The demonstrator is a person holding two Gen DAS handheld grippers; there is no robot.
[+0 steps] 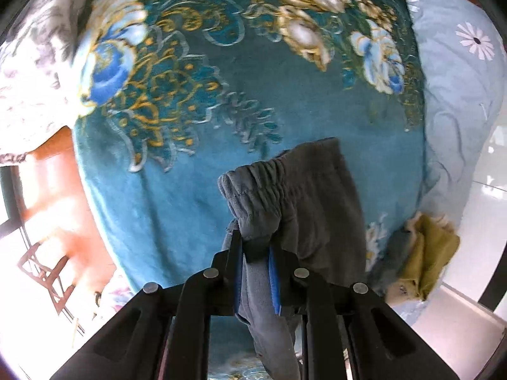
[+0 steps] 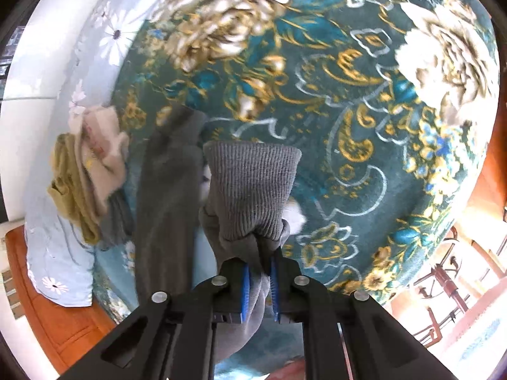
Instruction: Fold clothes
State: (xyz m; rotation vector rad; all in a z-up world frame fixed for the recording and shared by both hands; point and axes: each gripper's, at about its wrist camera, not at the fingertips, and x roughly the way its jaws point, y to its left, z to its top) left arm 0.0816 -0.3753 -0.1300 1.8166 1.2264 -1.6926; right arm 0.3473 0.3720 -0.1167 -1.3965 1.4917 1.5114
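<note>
A pair of grey sweatpants [image 1: 304, 196] hangs over a teal floral blanket [image 1: 177, 171] on a bed. My left gripper [image 1: 256, 247] is shut on the gathered elastic waistband and holds it up. My right gripper [image 2: 260, 261] is shut on a ribbed grey cuff [image 2: 253, 183] of the same pants. The other grey leg [image 2: 164, 183] hangs down to the left of it in the right wrist view. The blanket [image 2: 364, 120] lies below. Most of the cloth between the fingers is hidden.
A small pile of folded clothes, olive and beige [image 2: 85, 177], sits at the blanket's edge, also in the left wrist view [image 1: 427, 256]. A light blue daisy pillow [image 1: 459, 88] lies beside it. A white patterned quilt [image 1: 28, 72] lies at left. Wooden floor [image 1: 63, 196] borders the bed.
</note>
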